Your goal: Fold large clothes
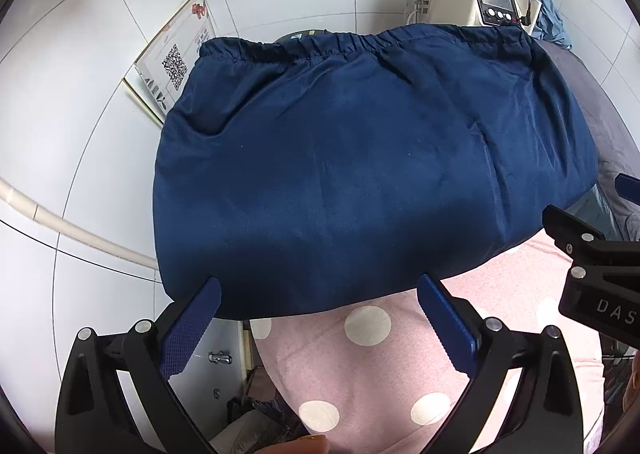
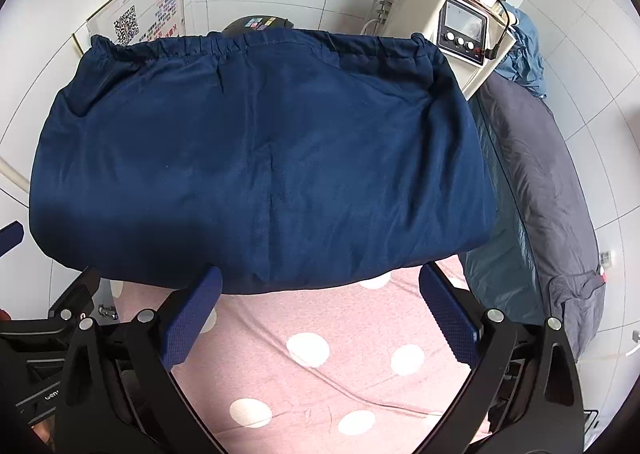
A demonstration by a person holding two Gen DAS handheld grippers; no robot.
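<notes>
The navy trousers (image 2: 260,158) lie folded on the pink polka-dot sheet (image 2: 320,354), elastic waistband at 12 o'clock, long axis running 9 to 3. Thin, soft and probably slippery, they are best pinched at the near fold's corners. The left gripper (image 1: 318,328) and right gripper (image 2: 320,318) hover empty, jaws apart.

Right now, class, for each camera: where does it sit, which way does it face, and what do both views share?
Left wrist: on the left gripper, facing forward and down over the navy garment; its open fingers and the right gripper show.
Right wrist: on the right gripper, facing likewise; its open fingers show.
Shared: garment, pink dotted sheet, white machine.
</notes>
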